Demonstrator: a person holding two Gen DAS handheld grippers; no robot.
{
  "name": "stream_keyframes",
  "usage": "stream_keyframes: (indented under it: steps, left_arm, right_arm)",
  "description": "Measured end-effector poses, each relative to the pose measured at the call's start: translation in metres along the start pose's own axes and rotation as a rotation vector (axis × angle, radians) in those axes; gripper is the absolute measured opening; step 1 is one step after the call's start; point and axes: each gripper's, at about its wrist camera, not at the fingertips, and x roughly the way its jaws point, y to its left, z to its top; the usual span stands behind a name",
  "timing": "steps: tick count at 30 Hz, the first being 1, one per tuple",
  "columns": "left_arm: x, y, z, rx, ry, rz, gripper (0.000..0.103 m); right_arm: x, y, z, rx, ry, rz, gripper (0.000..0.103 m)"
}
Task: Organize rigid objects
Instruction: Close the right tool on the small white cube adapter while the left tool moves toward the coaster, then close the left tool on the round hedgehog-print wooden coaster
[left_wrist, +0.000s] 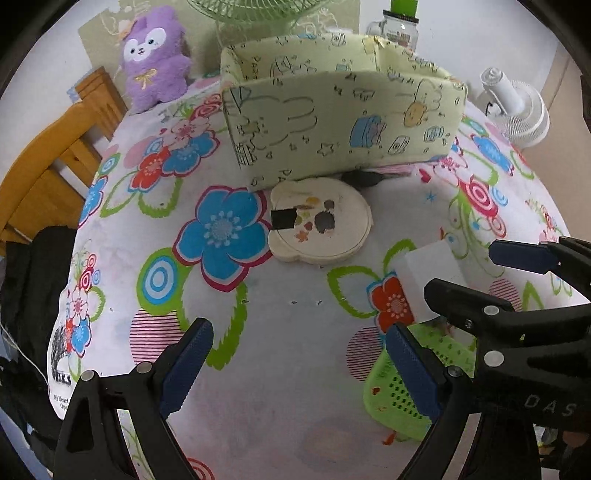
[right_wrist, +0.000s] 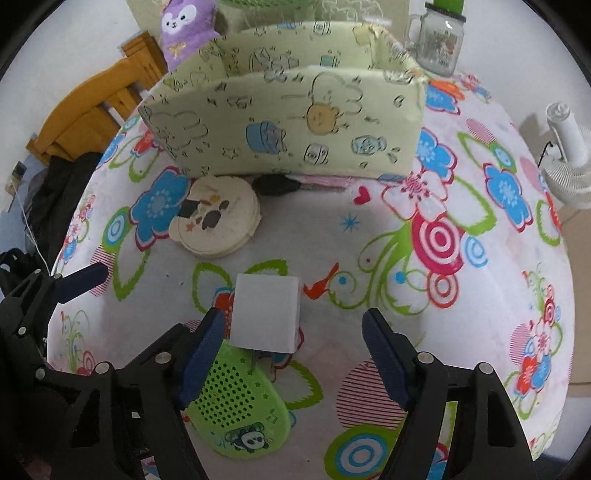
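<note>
Our right gripper (right_wrist: 293, 354) hangs unclenched over the white foam block (right_wrist: 266, 312), which leans on the green perforated plastic case (right_wrist: 240, 402) on the flowered desk (right_wrist: 369, 258). Our left gripper (left_wrist: 299, 365) is released, empty. Closing off-centre could tip the block.

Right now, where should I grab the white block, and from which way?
Grip the white block across its two flat side faces, coming down from above. It is square and lies flat on the tablecloth, with one corner over the green case. The right tool already hangs open near it, so the left finger must clear the case.
</note>
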Motion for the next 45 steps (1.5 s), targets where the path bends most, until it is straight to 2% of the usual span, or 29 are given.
stream_keyframes:
  steps: [4, 7, 9, 16, 24, 32, 36, 45]
  left_arm:
    - [0.005, 0.007, 0.000, 0.013, 0.005, -0.003, 0.096]
    - [0.009, 0.012, 0.000, 0.014, 0.014, -0.012, 0.096]
    - [0.010, 0.013, 0.000, 0.024, 0.016, -0.018, 0.096]
    - [0.014, 0.019, 0.005, 0.028, 0.026, -0.062, 0.096]
    - [0.012, 0.020, 0.025, 0.025, 0.004, -0.120, 0.096]
    - [0.019, 0.005, 0.045, 0.065, -0.002, -0.103, 0.096]
    - [0.027, 0.002, 0.054, 0.048, 0.010, -0.108, 0.096]
    - [0.045, -0.005, 0.073, 0.027, 0.022, -0.055, 0.096]
  right_arm:
    - [0.008, 0.008, 0.002, 0.010, 0.006, -0.007, 0.073]
    - [0.013, 0.012, 0.004, 0.019, 0.020, -0.005, 0.061]
    - [0.018, 0.015, 0.005, 0.026, 0.043, -0.013, 0.044]
    - [0.019, 0.022, 0.007, 0.062, 0.051, -0.054, 0.043]
    - [-0.005, 0.009, 0.011, 0.133, -0.001, -0.094, 0.043]
    - [-0.007, -0.010, 0.019, 0.180, -0.017, -0.107, 0.043]
    - [-0.003, -0.021, 0.028, 0.177, -0.008, -0.104, 0.043]
    - [0.006, -0.040, 0.046, 0.158, 0.010, -0.086, 0.043]
